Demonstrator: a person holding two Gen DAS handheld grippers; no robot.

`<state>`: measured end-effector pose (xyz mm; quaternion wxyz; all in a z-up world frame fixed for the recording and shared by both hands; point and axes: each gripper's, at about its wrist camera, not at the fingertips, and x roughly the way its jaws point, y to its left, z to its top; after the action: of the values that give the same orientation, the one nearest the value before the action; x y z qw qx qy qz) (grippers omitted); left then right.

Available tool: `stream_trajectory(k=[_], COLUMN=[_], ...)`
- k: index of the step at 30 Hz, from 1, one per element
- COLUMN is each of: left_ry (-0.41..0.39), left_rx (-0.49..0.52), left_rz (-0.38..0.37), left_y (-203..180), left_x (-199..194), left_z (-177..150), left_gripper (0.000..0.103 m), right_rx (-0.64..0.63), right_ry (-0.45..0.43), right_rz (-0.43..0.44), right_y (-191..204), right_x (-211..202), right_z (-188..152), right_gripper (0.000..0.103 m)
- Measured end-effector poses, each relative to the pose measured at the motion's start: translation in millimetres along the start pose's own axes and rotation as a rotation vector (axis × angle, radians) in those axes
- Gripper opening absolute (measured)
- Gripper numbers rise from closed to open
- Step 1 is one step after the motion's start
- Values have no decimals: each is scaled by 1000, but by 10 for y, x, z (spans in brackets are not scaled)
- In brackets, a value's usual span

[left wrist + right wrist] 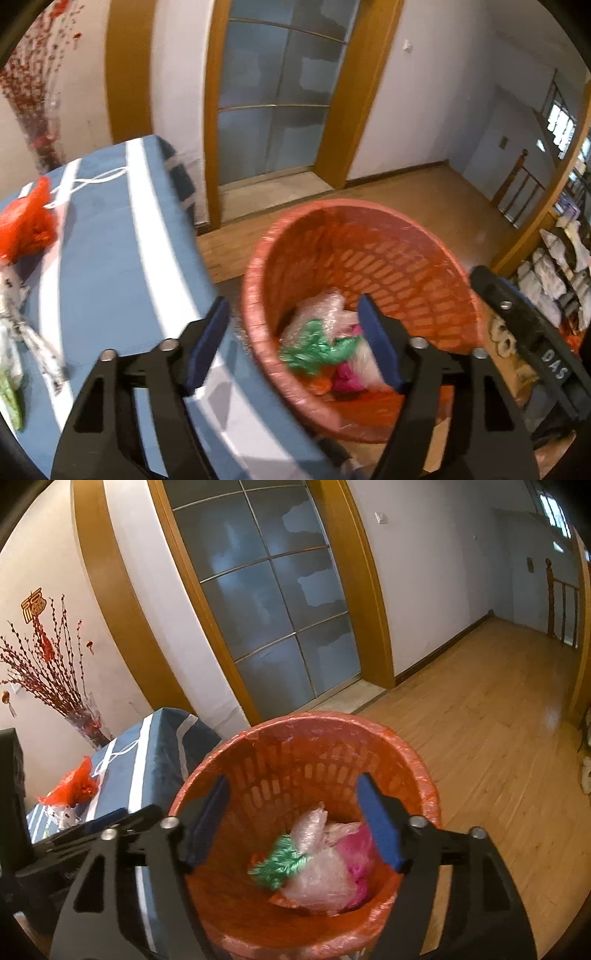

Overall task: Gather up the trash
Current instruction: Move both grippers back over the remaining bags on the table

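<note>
An orange-red mesh basket (388, 254) (295, 722), lined with a red plastic bag, stands on the floor beside the table. Inside lie a green bag (314, 350) (280, 862), a clear bag (321, 878) and a pink bag (354, 845). My left gripper (291, 306) hangs open over the basket's left rim, nothing between its blue pads. My right gripper (292, 782) hangs open above the basket's mouth, also empty. A red plastic bag (26, 225) (74, 786) and crumpled white wrappers (14, 295) lie on the table's blue striped cloth (110, 258) (147, 760).
A glazed door (273, 103) (266, 602) in a wooden frame stands behind the basket. Wooden floor (480, 738) stretches to the right, toward a stair railing (561, 602). A vase of red branches (85, 723) stands behind the table. Shelves with packets (554, 273) are at far right.
</note>
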<state>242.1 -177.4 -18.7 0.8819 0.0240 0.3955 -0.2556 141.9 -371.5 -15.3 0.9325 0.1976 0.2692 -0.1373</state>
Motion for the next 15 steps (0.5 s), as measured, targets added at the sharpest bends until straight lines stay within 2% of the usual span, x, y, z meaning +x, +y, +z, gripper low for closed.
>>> stream_trajectory(k=[4, 5, 7, 12, 15], left_ry=[-19, -20, -32, -2, 8], left_rx=[3, 5, 10, 19, -23], left_rz=[100, 127, 199, 354, 410], left_y=[128, 168, 253, 497, 731], left_x=[-119, -142, -210, -355, -478], left_z=[-52, -60, -93, -201, -275], left_gripper=[85, 90, 94, 94, 97], right_rx=[-26, -36, -50, -94, -118], right_ry=[-15, -17, -19, -19, -7], right_rz=[-27, -32, -38, -32, -4], right_y=[52, 78, 111, 301, 443], right_x=[-62, -78, -107, -183, -224], right_z=[-27, -39, -64, -165, -239], right_gripper=[83, 85, 87, 93, 94])
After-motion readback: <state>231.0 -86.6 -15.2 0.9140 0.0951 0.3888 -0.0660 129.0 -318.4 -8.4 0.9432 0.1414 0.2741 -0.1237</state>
